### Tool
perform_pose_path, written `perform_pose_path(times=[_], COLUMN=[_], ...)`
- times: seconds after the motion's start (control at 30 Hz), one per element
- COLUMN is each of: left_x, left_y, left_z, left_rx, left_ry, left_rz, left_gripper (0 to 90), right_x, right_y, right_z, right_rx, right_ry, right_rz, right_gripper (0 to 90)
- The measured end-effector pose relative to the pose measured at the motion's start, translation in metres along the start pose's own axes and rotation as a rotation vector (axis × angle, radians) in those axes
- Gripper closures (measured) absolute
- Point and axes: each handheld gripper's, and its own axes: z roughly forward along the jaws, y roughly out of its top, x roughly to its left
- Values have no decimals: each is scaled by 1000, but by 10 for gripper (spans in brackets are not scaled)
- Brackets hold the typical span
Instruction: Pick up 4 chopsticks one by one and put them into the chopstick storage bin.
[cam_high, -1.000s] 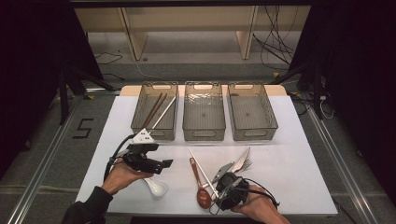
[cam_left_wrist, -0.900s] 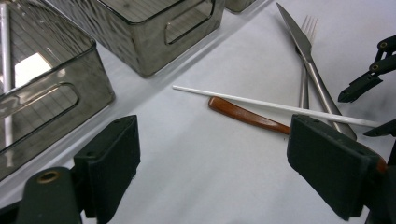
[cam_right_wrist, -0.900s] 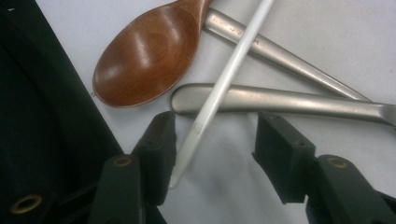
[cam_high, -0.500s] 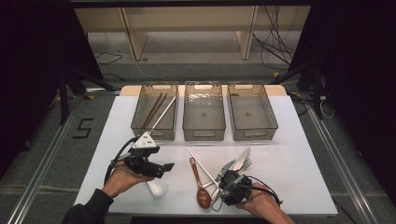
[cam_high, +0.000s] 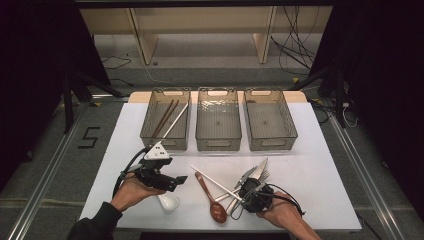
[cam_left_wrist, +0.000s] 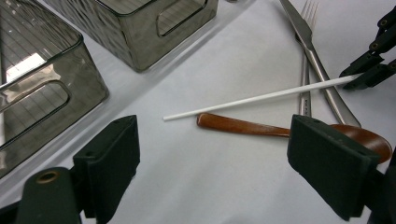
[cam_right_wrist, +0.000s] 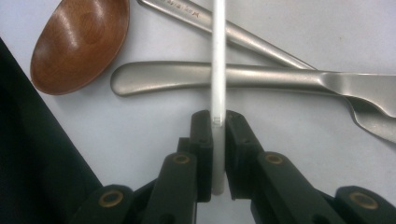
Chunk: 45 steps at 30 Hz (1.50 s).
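Near the tabletop's (cam_high: 320, 165) front edge, the white chopstick (cam_high: 215, 180) lies across a knife (cam_right_wrist: 261, 77). The right hand-held gripper (cam_right_wrist: 218, 122), jaws just closed, clamps its end, hand low. The left hand-held gripper (cam_high: 161, 176) hovers wide open.

White chopstick (cam_right_wrist: 218, 56), plain, between the black jaws of the right gripper (cam_right_wrist: 217, 122). Glossy reddish-brown wooden spoon (cam_right_wrist: 79, 44) left of those jaws. Dull silver knife (cam_right_wrist: 224, 77) and fork (cam_right_wrist: 243, 35) ahead of them. Left gripper (cam_left_wrist: 212, 154) black. Smoky grey translucent bins (cam_high: 218, 120); table (cam_high: 310, 175) white.
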Motion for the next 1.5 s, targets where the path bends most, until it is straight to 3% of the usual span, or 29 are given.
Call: perform_pose_path(times=[0.23,0.47,0.67,0.8,1.03,1.2,1.37,1.5], left_x=[1,-3,-10,-21,-34,-38,-41,-44], left_y=[0,1,5,8,11,13,16,16], left_z=[1,1,1,7,16,21,25,26], left_rx=[7,5,24,68,155,215,284,336], left_ry=[-2,-19,-29,-55,-90,-98,-93,-114], left_rz=[3,26,67,135,238,318,367,428], left_gripper=[167,167,165,164,182,229,268,341], right_x=[-1,-2,3,11,23,27,32,34], right_y=[-1,-1,0,2,5,7,8,8], right_z=[-3,-14,-22,-27,-36,-42,-44,-44], right_rx=[-9,-72,-103,-114,-129,-138,-141,-140], right_ry=[1,-20,-29,-21,-5,-1,1,14], right_rz=[-3,-30,-100,-163,-226,-268,-310,-342], right_gripper=[843,844,844,844,844,844,844,844])
